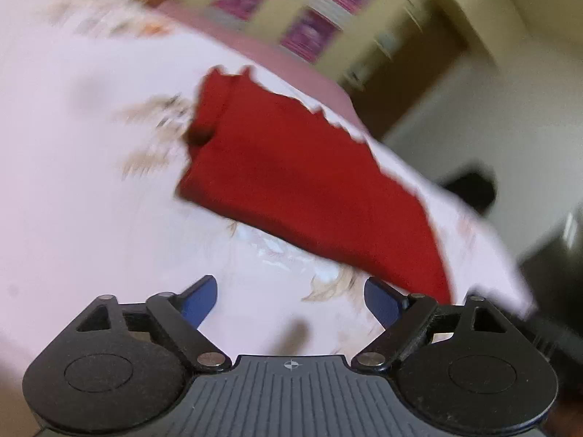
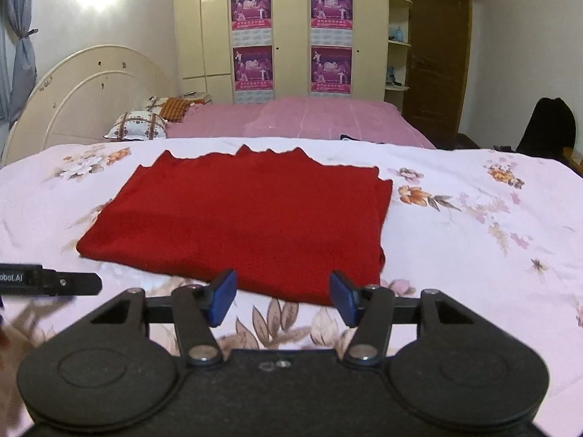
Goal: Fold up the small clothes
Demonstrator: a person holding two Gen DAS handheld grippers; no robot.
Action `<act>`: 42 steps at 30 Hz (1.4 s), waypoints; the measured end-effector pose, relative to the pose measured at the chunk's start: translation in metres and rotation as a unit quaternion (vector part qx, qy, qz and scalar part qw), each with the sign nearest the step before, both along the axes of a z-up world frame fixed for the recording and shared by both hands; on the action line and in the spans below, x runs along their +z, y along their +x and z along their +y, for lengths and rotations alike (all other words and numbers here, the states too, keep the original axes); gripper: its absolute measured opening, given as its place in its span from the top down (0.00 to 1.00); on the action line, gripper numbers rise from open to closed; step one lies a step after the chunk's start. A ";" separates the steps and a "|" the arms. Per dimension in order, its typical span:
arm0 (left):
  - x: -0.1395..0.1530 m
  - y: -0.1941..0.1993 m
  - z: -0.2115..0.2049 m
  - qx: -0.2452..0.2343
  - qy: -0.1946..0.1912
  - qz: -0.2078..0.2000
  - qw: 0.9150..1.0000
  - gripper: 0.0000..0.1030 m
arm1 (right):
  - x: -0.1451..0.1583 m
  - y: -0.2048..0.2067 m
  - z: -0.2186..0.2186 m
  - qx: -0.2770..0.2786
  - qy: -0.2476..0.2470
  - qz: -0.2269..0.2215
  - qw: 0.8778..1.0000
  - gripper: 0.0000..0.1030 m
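A red garment lies folded into a flat rectangle on a pale floral bedcover; its far edge is jagged. My right gripper hovers at the garment's near edge, open, with nothing between its blue pads. The left wrist view is blurred and tilted. In it the same red garment lies ahead and to the right on the bedcover. My left gripper is open wide over bare cover just short of the garment, and holds nothing.
A black bar with white lettering reaches in from the left, low over the cover. Behind are a pink bed, pillows, a cream headboard, a wardrobe with posters, a brown door and a black bag.
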State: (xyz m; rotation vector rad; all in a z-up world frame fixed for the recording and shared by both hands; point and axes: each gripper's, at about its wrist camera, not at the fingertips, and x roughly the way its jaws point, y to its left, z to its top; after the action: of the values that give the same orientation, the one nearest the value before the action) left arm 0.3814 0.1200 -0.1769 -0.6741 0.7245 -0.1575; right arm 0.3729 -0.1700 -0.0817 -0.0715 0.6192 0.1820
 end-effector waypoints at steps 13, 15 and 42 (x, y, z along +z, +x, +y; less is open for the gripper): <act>-0.030 0.013 0.014 0.133 -0.139 -0.024 0.981 0.31 | 0.003 0.024 0.011 0.017 0.012 -0.010 1.000 0.52; -0.030 0.022 0.014 0.137 -0.148 -0.027 0.979 0.31 | 0.002 0.031 0.013 0.017 0.015 -0.007 1.000 0.52; -0.049 0.126 0.030 0.193 -0.167 -0.009 0.967 0.80 | -0.026 0.139 0.050 0.071 0.054 0.020 0.996 0.88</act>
State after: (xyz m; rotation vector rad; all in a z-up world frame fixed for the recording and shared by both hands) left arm 0.5074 0.1495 -0.2258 -1.1220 0.5401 0.0751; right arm 0.5119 -0.1204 -0.1076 -0.0075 0.6439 0.3555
